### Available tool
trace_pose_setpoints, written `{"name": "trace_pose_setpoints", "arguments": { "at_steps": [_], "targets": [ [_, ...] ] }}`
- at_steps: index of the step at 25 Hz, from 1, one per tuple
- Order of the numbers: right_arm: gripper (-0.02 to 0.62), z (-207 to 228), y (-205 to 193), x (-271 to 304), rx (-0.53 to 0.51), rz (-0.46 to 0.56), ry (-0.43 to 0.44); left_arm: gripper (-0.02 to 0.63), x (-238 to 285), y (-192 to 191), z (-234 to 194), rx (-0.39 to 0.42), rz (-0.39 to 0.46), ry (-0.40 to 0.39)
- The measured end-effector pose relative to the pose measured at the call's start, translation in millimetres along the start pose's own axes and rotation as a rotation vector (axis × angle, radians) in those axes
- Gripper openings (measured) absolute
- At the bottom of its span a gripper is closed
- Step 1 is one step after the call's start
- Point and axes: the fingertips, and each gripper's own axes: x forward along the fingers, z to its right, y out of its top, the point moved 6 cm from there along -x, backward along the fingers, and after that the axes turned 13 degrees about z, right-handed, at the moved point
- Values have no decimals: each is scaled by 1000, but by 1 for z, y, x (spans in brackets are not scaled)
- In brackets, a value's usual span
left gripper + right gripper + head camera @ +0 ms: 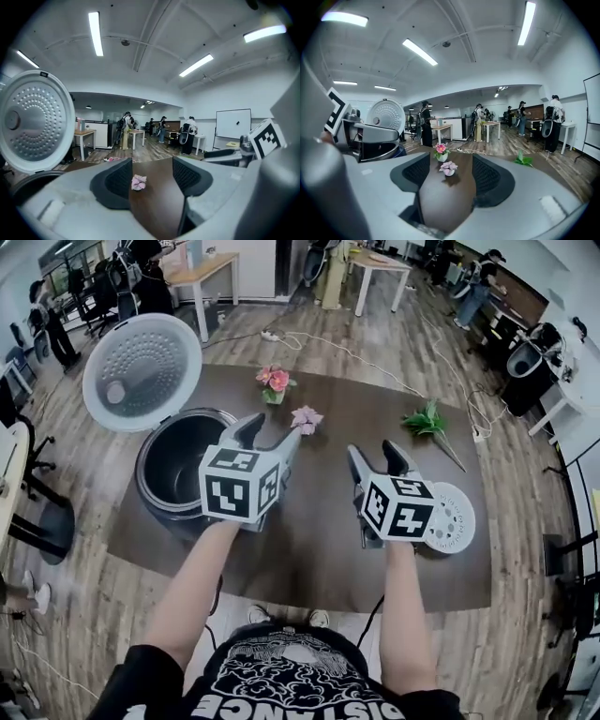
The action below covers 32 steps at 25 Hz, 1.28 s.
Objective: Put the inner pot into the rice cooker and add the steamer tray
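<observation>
Steamer tray (454, 518): on counter (319, 563), just right of right claw (375, 456) (spread, empty). Rice cooker (142, 486), inner pot (183, 463) apparently inside: left of left claw (270, 435), likewise spread.

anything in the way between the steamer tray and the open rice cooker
Only the left tool, open and empty, hangs beside the rice cooker on the line from the steamer tray. The lid is up, and the pink flower sits farther back, off that line.

Bright ceiling strip lights (95, 33), soft shadows, fisheye-bent edges, background perhaps slightly soft
</observation>
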Motion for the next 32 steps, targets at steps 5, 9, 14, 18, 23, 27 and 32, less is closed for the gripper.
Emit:
{"name": "trace_pose_setpoints", "arguments": {
  "at_steps": [5,9,14,18,23,27,32],
  "targets": [
    [299,37,-2,-37,13,4,-134,270,27,-9,39,-5,-24,-133],
    [304,62,-6,-75,31,9,-257,275,42,-18,68,-15,-45,-238],
    [315,80,-18,-119,43,2,-390,276,52,-32,99,-19,-69,-350],
    [319,87,-24,-146,42,-9,-467,284,54,-45,120,-24,-89,-422],
    [321,92,-29,-186,46,-19,-579,284,54,-60,149,-34,-118,-521],
    [321,100,-35,-216,54,-19,-637,285,55,-67,172,-38,-131,-565],
    [321,119,-47,-245,64,-33,-671,285,60,-77,207,-31,-154,-601]
  ]
}}
